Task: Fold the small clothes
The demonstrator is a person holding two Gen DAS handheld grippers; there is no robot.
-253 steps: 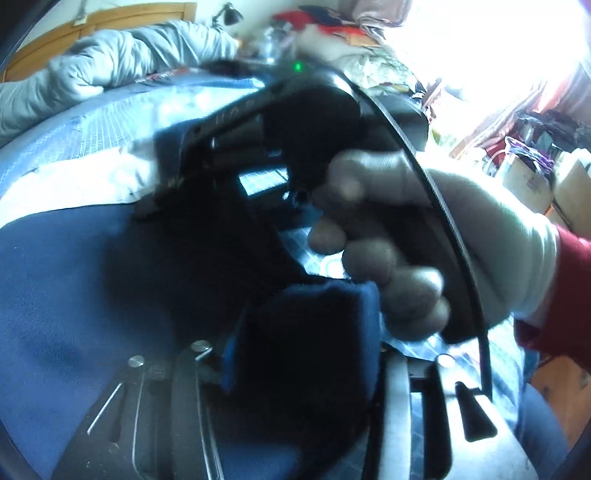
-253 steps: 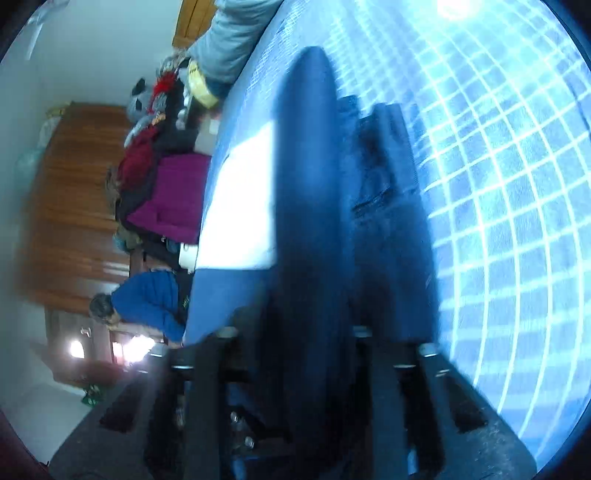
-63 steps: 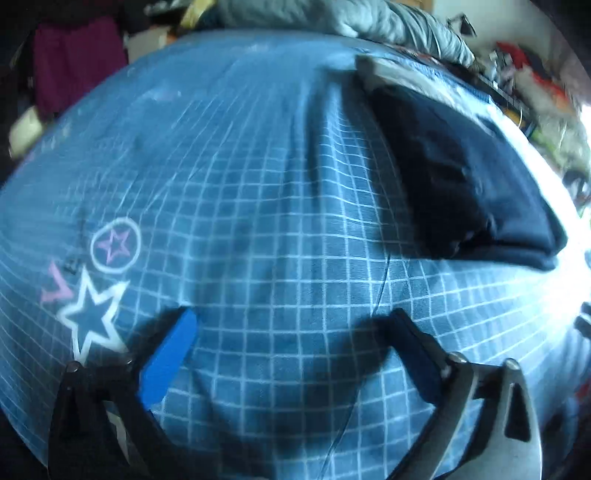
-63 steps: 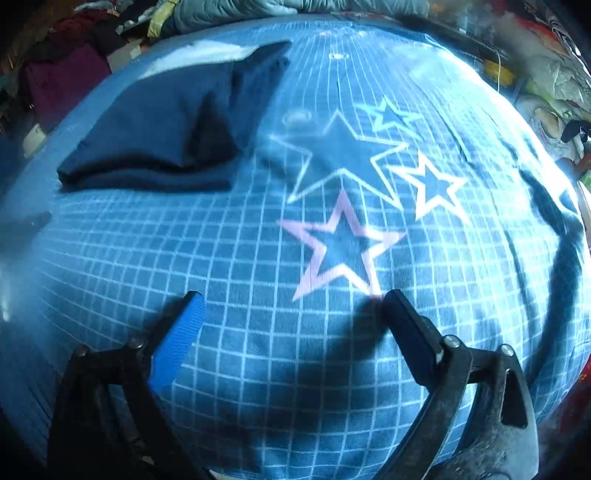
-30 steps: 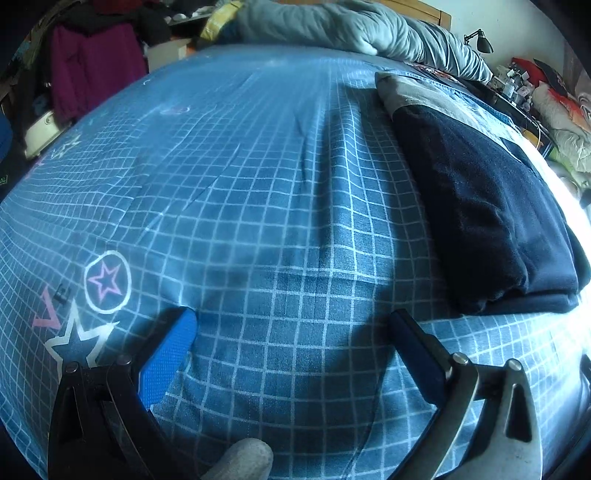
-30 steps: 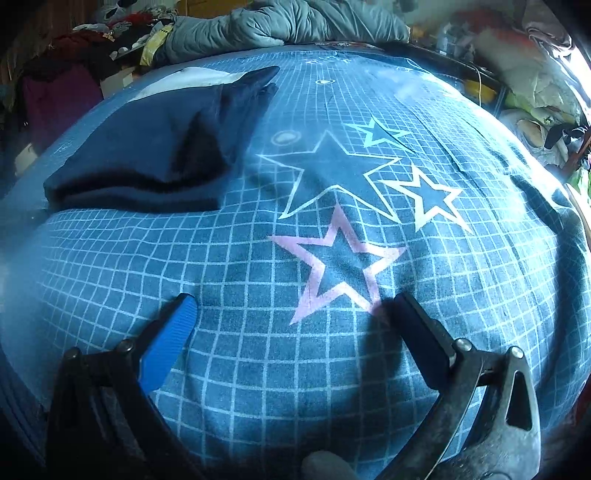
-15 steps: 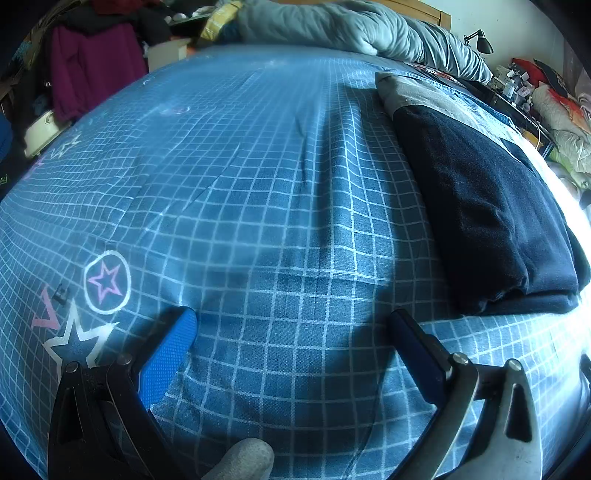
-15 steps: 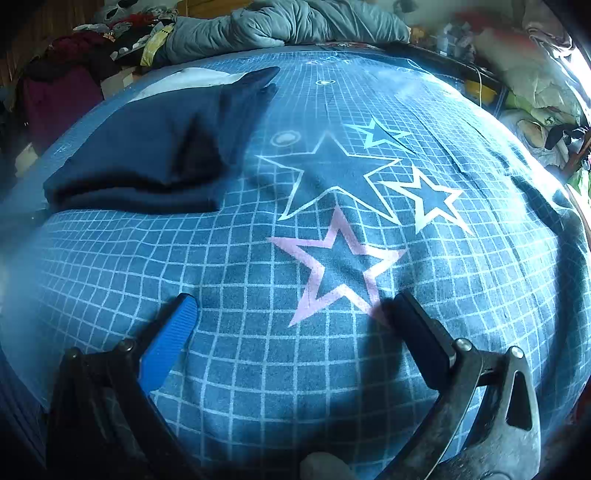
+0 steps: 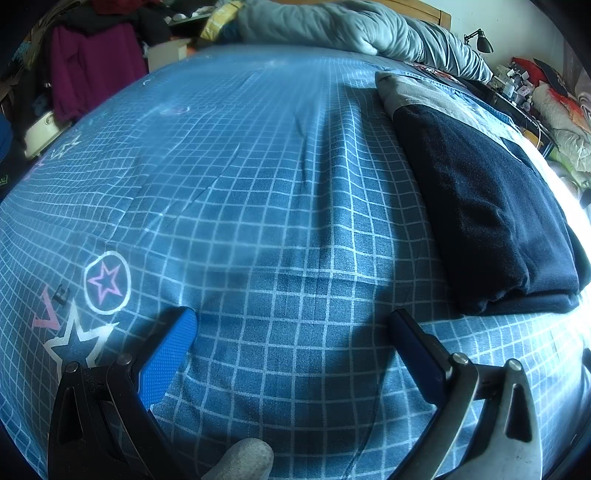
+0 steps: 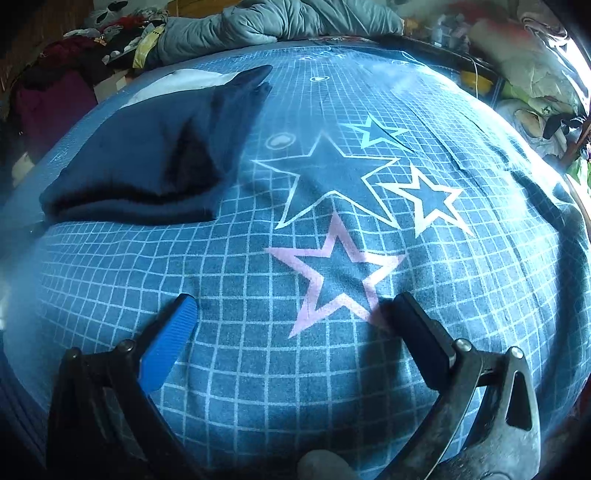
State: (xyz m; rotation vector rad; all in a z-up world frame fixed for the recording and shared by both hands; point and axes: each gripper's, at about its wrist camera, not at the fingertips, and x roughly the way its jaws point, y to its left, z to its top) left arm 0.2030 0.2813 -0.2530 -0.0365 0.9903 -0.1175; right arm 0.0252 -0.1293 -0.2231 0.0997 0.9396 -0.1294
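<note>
A folded navy garment (image 9: 487, 206) lies on the blue checked bedspread (image 9: 258, 177), to the right of my left gripper (image 9: 291, 328). That gripper is open, its fingers wide apart over bare bedspread, holding nothing. In the right wrist view the same navy garment (image 10: 155, 162) sits at the upper left, a loose flap sticking up along its right side. My right gripper (image 10: 295, 314) is open too, resting low over a pink star print (image 10: 336, 273), apart from the garment.
A grey quilt (image 9: 354, 26) is bunched at the head of the bed. Under the garment's far end lies a grey cloth (image 9: 417, 92). Piled clothes (image 9: 92, 66) stand off the left edge, more clutter (image 10: 535, 74) off the right. A gloved fingertip (image 9: 247, 458) shows at the bottom.
Eight seconds ago both grippers were shut on the navy cloth; it now lies folded and both are open. In the last second nothing has visibly moved.
</note>
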